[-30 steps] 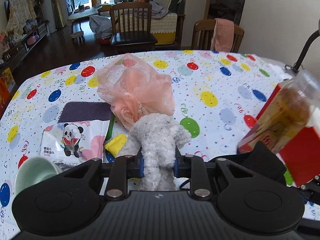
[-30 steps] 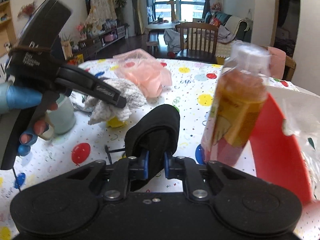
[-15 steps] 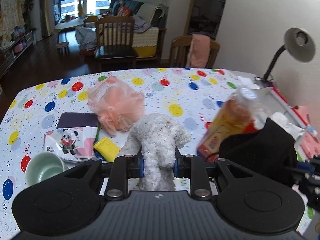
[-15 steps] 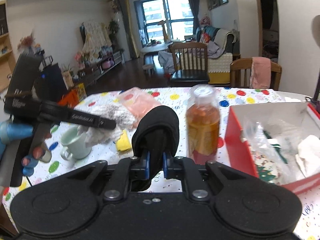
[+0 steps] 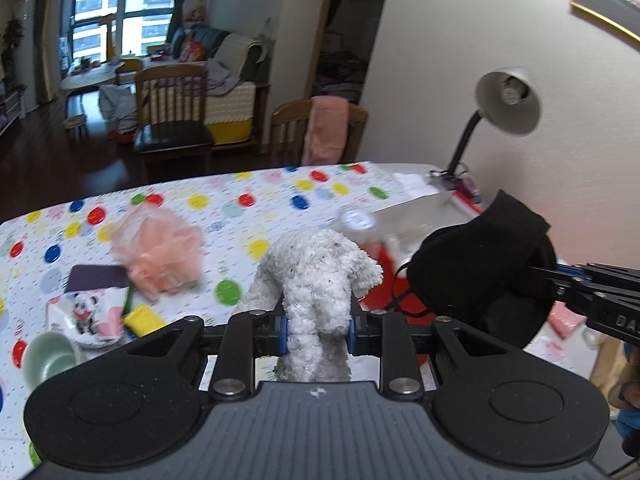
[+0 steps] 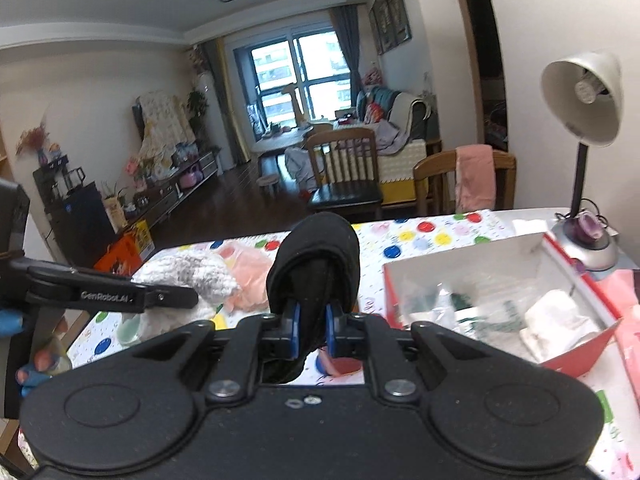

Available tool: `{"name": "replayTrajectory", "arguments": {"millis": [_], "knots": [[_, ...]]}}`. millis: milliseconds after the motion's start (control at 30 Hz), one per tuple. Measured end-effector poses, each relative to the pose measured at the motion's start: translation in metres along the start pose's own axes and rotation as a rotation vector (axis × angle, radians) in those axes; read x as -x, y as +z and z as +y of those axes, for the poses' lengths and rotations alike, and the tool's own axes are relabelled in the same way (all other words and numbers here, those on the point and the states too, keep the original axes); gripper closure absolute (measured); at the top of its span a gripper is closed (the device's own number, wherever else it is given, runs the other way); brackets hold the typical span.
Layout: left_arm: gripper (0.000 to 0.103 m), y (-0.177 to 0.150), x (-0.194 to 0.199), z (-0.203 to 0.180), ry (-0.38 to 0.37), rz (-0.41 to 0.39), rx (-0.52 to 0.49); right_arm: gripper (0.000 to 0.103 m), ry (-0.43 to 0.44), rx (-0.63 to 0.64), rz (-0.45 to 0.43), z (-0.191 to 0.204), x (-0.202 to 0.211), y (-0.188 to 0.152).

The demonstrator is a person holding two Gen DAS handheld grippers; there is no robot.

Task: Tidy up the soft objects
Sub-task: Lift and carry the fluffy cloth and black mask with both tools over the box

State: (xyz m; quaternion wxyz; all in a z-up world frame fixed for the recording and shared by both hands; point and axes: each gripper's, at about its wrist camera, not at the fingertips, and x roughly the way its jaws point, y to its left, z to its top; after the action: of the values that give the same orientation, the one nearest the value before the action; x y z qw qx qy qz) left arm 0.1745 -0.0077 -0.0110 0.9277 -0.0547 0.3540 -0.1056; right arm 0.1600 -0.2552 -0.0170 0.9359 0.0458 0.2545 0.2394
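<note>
we have a soft thing in each hand, both held above the bench (image 5: 280, 184). our left gripper (image 5: 317, 330) is clamped on the white fluffy cloth (image 5: 316, 276): the blue pads bite into its lower part, so the bulk of it bunches up loosely past the fingers. our right gripper (image 6: 312, 330) is closed tight on the black fabric piece (image 6: 316, 252), which folds over the pads like a hood; a thin cord hangs off it in the left wrist view. we pinch each piece low and near its middle, we judge, so that it hangs together in one bundle and nothing trails over the things below.

to the right on the bench stands the open red box (image 6: 584, 348), white inside, with crinkled plastic bags and a white wad already in it. we take it as the likely place for the soft things, and the black piece is the nearer of the two to it.

the pink mesh puff (image 5: 160, 252) lies on the dotted cloth, with the yellow sponge (image 5: 144, 320) and the purple cloth (image 5: 96, 276) near it, not yet gathered. the green cup (image 5: 50, 360) and the wipes packet (image 5: 90, 316) sit at the left edge.
</note>
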Motion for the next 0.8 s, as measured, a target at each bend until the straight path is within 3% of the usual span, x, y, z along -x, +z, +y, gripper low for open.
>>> {"name": "replayTrajectory", "arguments": {"millis": [367,800], "knots": [[0.078,0.022,-0.008,-0.070,-0.075,-0.046,-0.075,0.092,-0.073,-0.036,-0.042,-0.059,0.027,0.014],[0.078,0.040,-0.061,-0.156,-0.086,-0.028,-0.131,0.092,-0.143,-0.099,0.041,-0.148,0.034,0.017]]}}
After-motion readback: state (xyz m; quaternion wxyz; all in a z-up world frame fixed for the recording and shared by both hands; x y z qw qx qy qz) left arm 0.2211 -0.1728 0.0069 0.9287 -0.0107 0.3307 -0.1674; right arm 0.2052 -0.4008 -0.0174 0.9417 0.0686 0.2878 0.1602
